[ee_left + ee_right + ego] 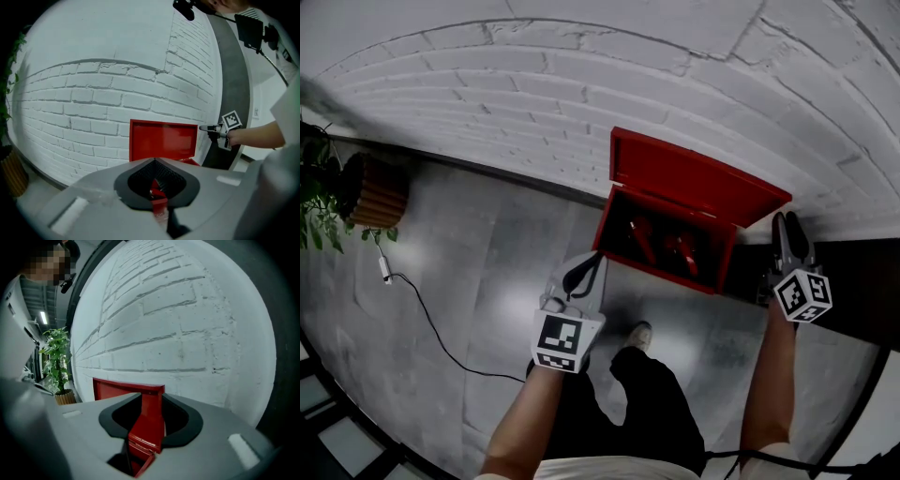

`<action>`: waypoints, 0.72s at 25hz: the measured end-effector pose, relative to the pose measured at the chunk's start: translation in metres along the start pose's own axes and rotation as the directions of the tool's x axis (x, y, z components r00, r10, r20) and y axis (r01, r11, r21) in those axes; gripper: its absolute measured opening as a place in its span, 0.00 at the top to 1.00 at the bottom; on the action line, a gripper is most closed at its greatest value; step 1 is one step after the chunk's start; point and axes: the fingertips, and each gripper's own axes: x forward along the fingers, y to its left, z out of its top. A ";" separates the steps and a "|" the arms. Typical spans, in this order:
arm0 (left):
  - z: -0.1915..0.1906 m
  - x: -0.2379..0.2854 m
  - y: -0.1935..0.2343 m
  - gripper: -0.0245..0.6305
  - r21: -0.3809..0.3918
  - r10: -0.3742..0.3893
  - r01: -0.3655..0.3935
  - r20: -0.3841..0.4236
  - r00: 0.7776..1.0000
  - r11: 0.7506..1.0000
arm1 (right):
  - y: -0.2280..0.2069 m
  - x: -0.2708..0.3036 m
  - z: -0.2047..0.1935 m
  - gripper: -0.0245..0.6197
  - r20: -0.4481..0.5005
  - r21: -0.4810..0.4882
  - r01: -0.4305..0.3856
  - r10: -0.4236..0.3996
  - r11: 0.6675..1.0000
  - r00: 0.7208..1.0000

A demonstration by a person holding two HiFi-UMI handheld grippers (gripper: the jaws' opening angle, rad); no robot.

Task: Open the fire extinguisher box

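Observation:
The red fire extinguisher box [712, 274] stands on the floor against the white brick wall. Its lid [694, 178] is raised and leans back on the wall. Red extinguishers [680, 251] lie inside. My left gripper [592, 267] hovers at the box's front left corner, jaws a little apart, with red showing through the gap [157, 187]. My right gripper [793, 230] is at the lid's right end. From it I see the lid [117, 387] edge-on between jaws that stand apart and do not press on it. From the left, the right gripper [206, 127] tips sit just beside the lid [164, 140].
A potted plant in a slatted pot [375, 192] stands at the far left by the wall, with a cable [431, 328] trailing over the grey floor. The person's shoe [637, 335] is just in front of the box. A dark panel [862, 281] lies right of the box.

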 end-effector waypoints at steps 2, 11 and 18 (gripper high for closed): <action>0.000 0.000 0.001 0.95 0.000 0.001 -0.001 0.002 1.000 1.000 | 0.003 -0.007 -0.004 0.77 -0.003 -0.005 -0.001 0.001 1.000 1.000; 0.006 0.003 -0.005 0.95 0.022 -0.031 0.031 0.000 1.000 0.999 | 0.053 -0.047 -0.031 0.77 -0.048 -0.029 -0.067 0.065 0.997 0.997; 0.034 -0.013 -0.009 0.95 0.057 -0.056 0.056 0.004 0.998 0.997 | 0.084 -0.089 -0.027 0.79 -0.041 0.026 -0.060 0.061 0.998 0.997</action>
